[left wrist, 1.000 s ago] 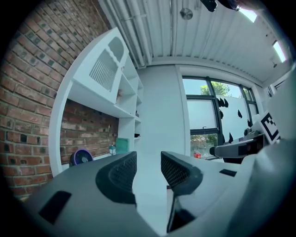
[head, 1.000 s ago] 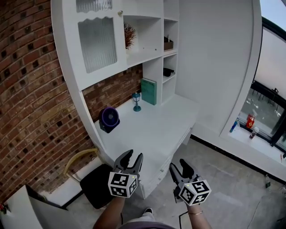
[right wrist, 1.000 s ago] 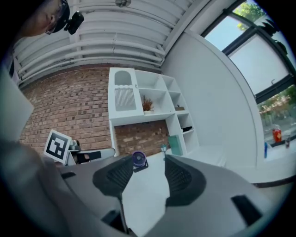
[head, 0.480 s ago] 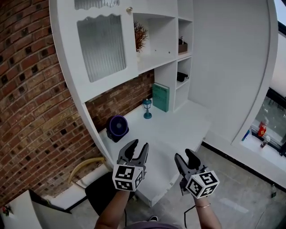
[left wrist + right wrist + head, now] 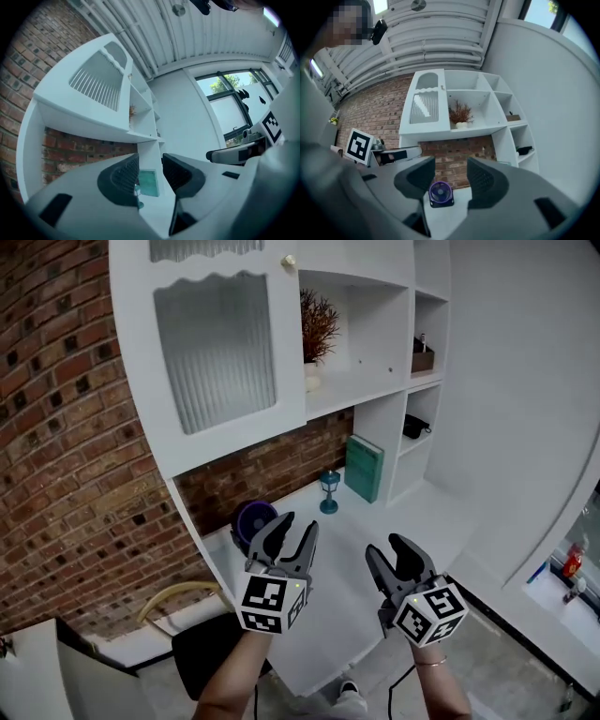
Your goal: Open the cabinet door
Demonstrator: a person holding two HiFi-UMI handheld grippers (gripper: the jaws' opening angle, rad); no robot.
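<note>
Findings: over the last second the white shelf unit [image 5: 361, 352] came to fill more of the head view, and both grippers came up off the desk edge toward it. The cabinet door [image 5: 220, 352], with its ribbed glass panel, stood above and ahead of the left gripper [image 5: 294, 526], up and to the left of the right gripper [image 5: 389, 551]. It was closed flush with its frame. Both grippers were carried with jaws wide apart and nothing between them. The door's small round knob [image 5: 289, 261] sat high above both, well out of contact. Judgement: the approach was under way and the opening had not begun. The knob on the door's right edge looked the likely grasp point.

Room and surface: a brick wall [image 5: 56, 427] ran to the left of the left gripper and behind the unit. The white desk [image 5: 342, 531] lay directly beneath and ahead of both grippers. A black-seated chair [image 5: 202, 648] stood below the left gripper. On the desk, a purple fan [image 5: 251, 519] sat just beyond the left gripper. A teal book [image 5: 364, 467] and a small blue lantern [image 5: 329, 491] stood farther ahead, between the two grippers' lines. A dried plant [image 5: 319, 315] occupied the open shelf beside the door.
</note>
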